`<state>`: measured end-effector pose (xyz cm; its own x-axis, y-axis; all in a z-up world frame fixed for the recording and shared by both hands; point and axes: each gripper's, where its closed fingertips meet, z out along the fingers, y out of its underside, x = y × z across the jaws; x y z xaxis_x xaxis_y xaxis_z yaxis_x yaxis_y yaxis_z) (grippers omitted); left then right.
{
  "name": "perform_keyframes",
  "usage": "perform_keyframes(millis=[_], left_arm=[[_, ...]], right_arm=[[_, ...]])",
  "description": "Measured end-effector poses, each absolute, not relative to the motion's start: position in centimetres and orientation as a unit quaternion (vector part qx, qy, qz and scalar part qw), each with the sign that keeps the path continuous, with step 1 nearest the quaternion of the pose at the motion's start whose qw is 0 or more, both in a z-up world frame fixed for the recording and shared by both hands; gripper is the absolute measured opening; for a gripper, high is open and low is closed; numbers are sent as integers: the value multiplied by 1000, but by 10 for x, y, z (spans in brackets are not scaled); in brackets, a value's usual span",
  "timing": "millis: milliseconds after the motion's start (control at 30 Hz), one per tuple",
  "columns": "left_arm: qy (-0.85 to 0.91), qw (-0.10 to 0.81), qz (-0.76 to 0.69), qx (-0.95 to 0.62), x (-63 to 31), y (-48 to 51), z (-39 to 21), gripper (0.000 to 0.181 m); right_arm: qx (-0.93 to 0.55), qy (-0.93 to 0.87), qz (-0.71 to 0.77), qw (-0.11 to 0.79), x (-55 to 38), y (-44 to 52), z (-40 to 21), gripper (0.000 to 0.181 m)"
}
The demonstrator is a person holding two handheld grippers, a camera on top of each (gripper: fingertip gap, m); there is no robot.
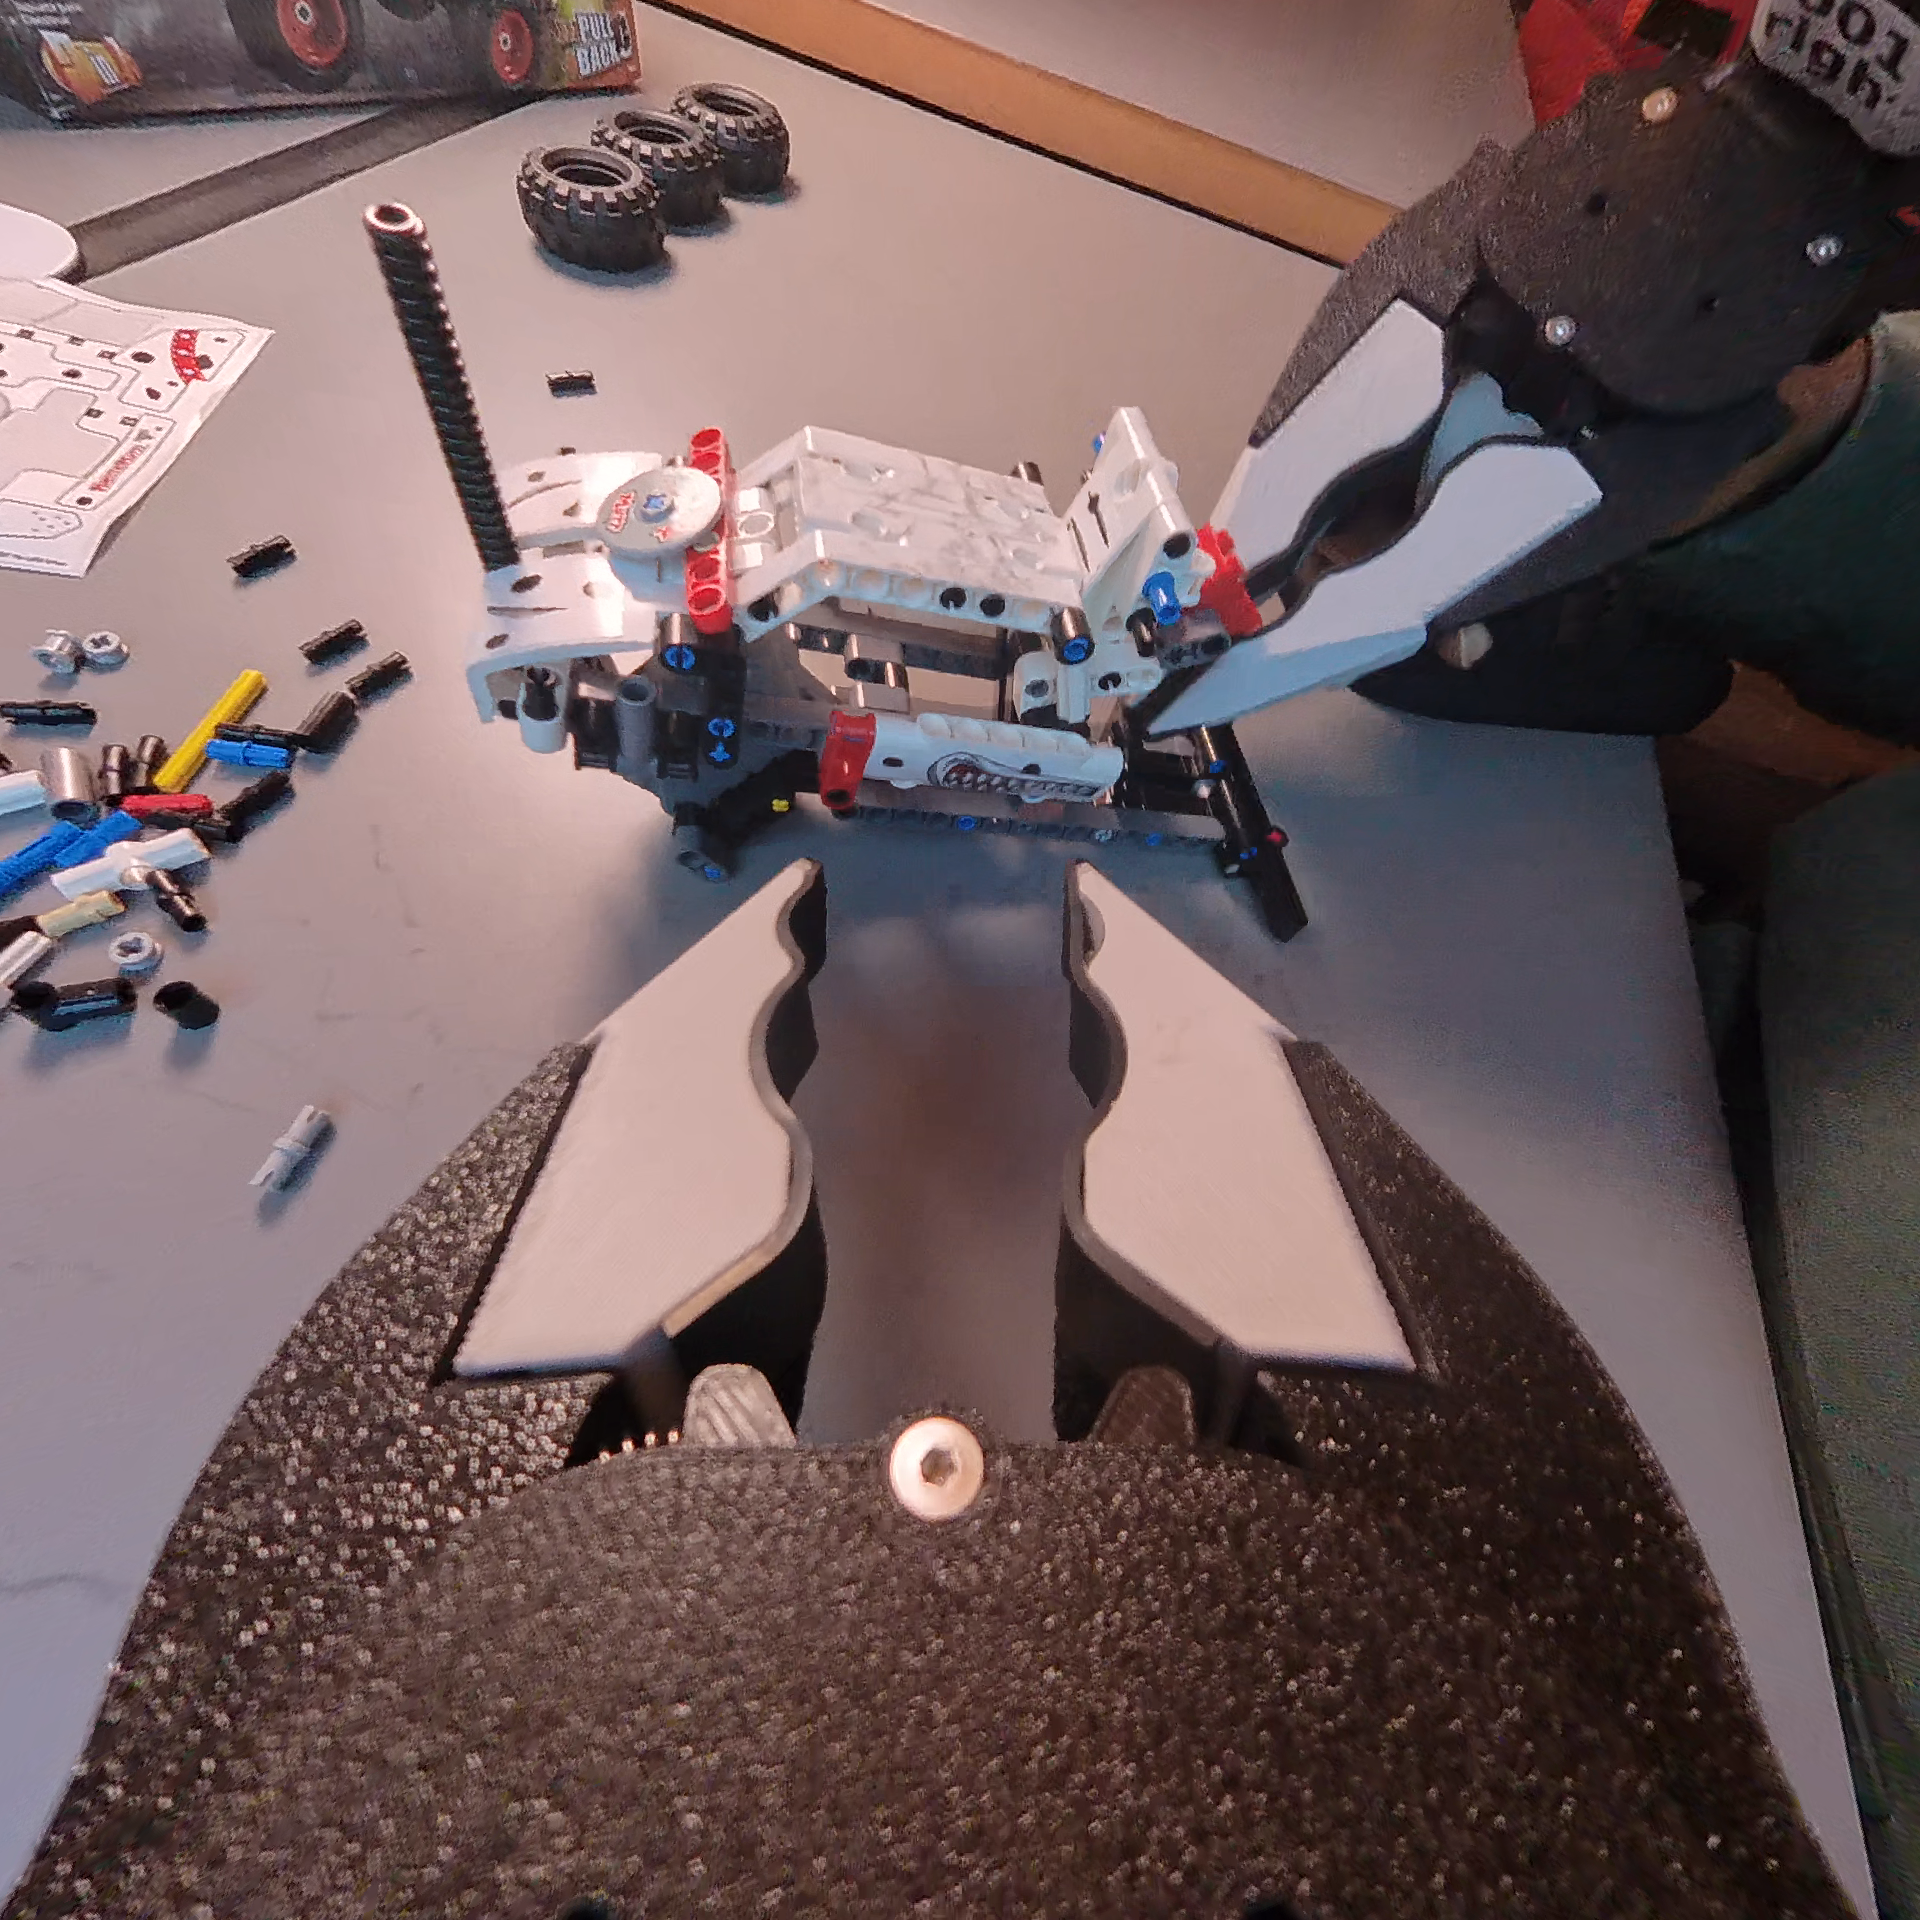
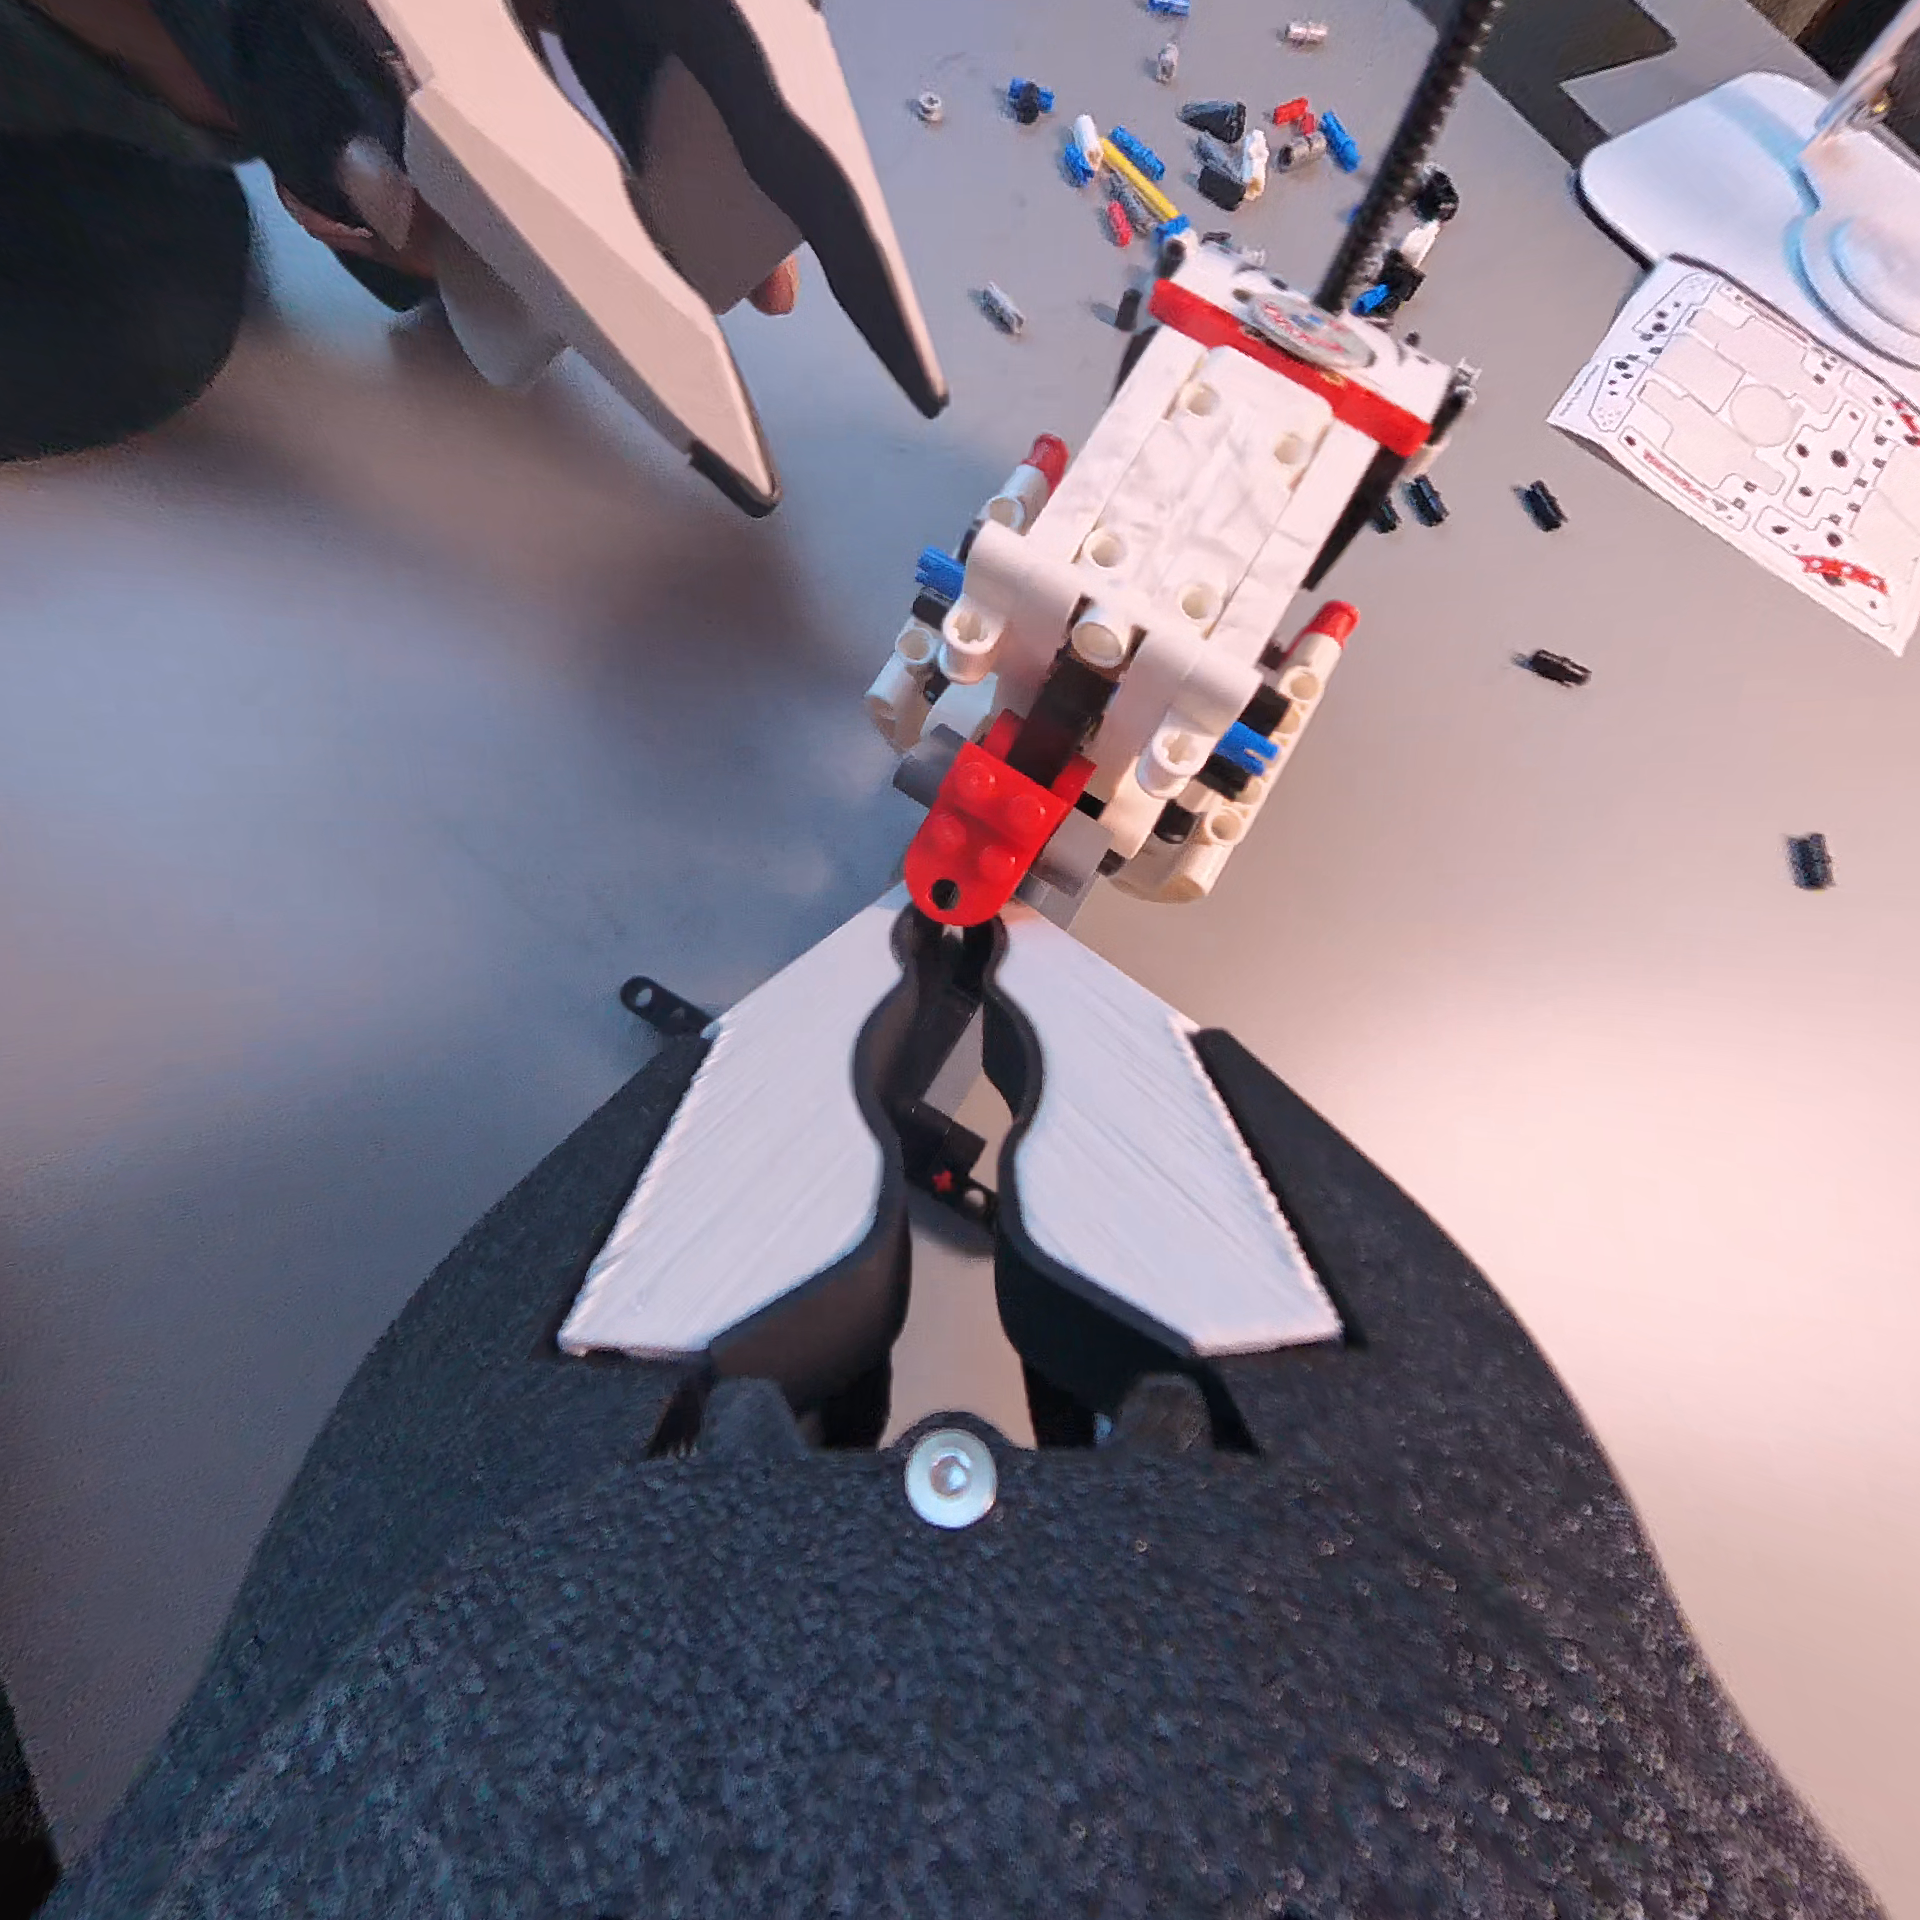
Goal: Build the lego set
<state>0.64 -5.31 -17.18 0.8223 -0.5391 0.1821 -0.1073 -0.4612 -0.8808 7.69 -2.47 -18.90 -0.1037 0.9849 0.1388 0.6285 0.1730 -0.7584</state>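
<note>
A: Item one, the half-built white, red and black brick truck body (image 1: 831, 644). Location?

B: On the grey desk (image 1: 1039, 260), near its right edge, standing on its black frame. No wheels fitted. The right claw (image 2: 951, 925) is clenched on the black rear frame just under the red studded plate (image 2: 982, 831) at the tail end.

A: Left claw (image 1: 945, 894)?

B: Released, jaws wide apart, holding nothing. It hovers just in front of the truck's side, not touching.

A: Handling note for the step in hand?

B: My reading: the right claw is steadying the truck so the left can fetch or press on a part. Keep the tail grip firm and level, since the frame there is thin and may twist. Bring the left claw in square to the side and press against the held end, not away from it.

A: Appearance of the truck?

B: White panelled roof and bonnet, a red beam (image 1: 712, 530) across the front, a round grey disc (image 1: 660, 509) on the bonnet, blue pins along the flanks, a white side bar with a red end cap. A tall black ribbed rod (image 1: 442, 384) stands up at the front.

A: Remaining stock?

B: Three black knobbly tyres (image 1: 655, 171) in a row beyond the truck; a scatter of small loose pins and connectors (image 1: 125, 810) to the left; a white sticker sheet (image 1: 94, 426); the printed box (image 1: 312, 47) at the far edge.
</note>
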Motion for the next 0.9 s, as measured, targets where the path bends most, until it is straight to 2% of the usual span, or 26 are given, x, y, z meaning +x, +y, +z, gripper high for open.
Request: perform_keyframes(millis=[167,233,300,433,533,600,667,733,900], left_arm=[[186,501,-253,-806,-2,-57,-155,44],[174,519,-250,-799,-11,-56,-145,44],[155,534,-246,-794,-23,-56,-139,43],[117,559,-250,-782,-45,-57,-126,43],[114,549,-240,-792,-52,-58,-132,43],[128,521,-244,-808,-47,-61,-143,43],[153,489,-244,-824,-40,-65,-156,44],[176,471,-227,-834,-35,-67,-166,44],[175,475,-207,-837,-40,-62,-173,43]], right_arm=[[-552,-707,286,338,51,-59,-189,1],[-524,-725,302,329,37,-78,-190,15],[-491,-751,319,305,29,-99,-193,38],[-396,-807,362,248,47,-125,-176,36],[-353,-807,370,294,54,-98,-140,34],[-356,-801,348,333,50,-65,-124,41],[-349,-814,313,342,47,-38,-125,57],[-306,-845,272,344,40,-25,-130,64],[-160,-936,131,284,6,-7,-137,63]])
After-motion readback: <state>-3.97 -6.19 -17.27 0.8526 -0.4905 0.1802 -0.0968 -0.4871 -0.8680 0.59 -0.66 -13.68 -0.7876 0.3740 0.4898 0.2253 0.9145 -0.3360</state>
